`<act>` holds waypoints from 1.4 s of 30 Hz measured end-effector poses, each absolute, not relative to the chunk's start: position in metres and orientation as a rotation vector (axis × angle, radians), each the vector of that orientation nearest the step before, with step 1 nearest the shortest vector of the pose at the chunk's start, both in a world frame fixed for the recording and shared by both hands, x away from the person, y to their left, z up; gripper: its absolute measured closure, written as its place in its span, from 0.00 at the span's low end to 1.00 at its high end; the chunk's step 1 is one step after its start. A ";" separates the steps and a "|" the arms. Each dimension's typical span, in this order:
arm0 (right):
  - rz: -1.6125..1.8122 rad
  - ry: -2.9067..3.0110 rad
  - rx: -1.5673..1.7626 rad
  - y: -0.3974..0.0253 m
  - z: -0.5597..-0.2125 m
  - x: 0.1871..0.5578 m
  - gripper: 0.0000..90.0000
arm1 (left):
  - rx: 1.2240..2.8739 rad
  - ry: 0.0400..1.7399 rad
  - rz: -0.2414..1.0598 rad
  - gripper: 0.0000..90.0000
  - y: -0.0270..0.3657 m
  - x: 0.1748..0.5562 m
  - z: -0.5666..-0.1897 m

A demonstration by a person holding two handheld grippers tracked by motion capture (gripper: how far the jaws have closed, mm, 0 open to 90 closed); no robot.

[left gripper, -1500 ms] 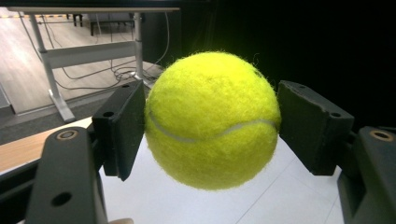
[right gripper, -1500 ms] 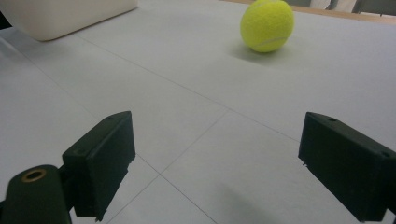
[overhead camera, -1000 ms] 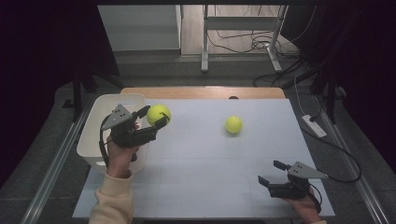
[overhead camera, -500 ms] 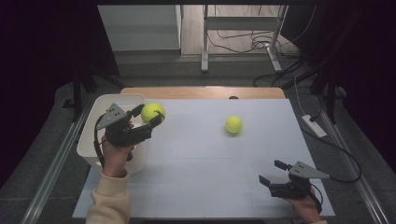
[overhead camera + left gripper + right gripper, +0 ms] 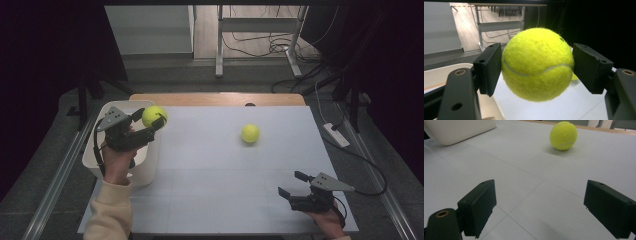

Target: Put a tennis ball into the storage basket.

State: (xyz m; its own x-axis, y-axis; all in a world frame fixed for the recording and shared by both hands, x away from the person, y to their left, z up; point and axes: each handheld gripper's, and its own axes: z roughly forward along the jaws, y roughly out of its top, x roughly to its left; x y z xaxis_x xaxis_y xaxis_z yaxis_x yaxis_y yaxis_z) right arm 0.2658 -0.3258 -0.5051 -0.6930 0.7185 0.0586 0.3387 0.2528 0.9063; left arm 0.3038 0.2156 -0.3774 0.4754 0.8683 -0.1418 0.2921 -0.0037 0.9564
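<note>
High view: we held the left gripper [image 5: 152,120] above the right rim of the white bin [image 5: 97,150], at the table's left edge. Its jaws were clamped on a tennis ball [image 5: 153,115], which sat raised over the boundary btw. bin and white table [image 5: 215,165]. The second tennis ball [image 5: 250,133] lay on the table, right of centre, well apart from both grippers. We rested the right gripper [image 5: 294,184] near the front right corner of the table, jaws spread, nothing btw. them, pointing left.

Left gripper view: the held tennis ball [image 5: 537,63] sat squarely btw. the two black pads, each pad touching one side of it. Below it we saw the bin rim [image 5: 446,68] at left and the white table surface at right. A sliver of the second ball [image 5: 574,76] showed just behind the right pad.

Right gripper view: the jaws stood wide apart, released, w/ bare table [image 5: 529,182] btw. them. The loose tennis ball [image 5: 563,135] lay ahead, slightly right of centre, well apart from the jaws. The bin's wall [image 5: 459,130] showed at upper left.
</note>
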 end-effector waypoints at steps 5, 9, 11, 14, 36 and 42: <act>1.422 2.157 0.969 -0.326 -0.506 0.265 0.12 | 1.570 1.069 0.642 0.31 0.222 0.309 -0.373; 1.422 2.154 0.970 -0.326 -0.506 0.265 0.12 | 1.583 1.086 0.660 0.31 0.226 0.313 -0.371; 1.421 2.154 0.972 -0.327 -0.506 0.265 0.12 | 1.592 1.098 0.672 0.31 0.228 0.314 -0.370; 1.419 2.156 0.971 -0.326 -0.506 0.266 0.12 | 1.592 1.107 0.681 0.31 0.231 0.316 -0.369; 1.415 2.162 0.970 -0.326 -0.506 0.266 0.12 | 1.674 1.229 0.728 0.31 0.244 0.346 -0.379; 1.414 2.162 0.970 -0.325 -0.506 0.265 0.12 | 1.680 1.253 0.739 0.31 0.252 0.350 -0.380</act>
State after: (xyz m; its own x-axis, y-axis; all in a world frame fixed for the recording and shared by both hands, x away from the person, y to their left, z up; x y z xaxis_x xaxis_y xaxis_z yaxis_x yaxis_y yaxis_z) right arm 0.2653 -0.3253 -0.5062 -0.6899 0.7218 0.0554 0.3401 0.2556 0.9050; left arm 0.3500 0.2516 -0.3797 0.3116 0.9492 -0.0447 0.4208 -0.0957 0.9021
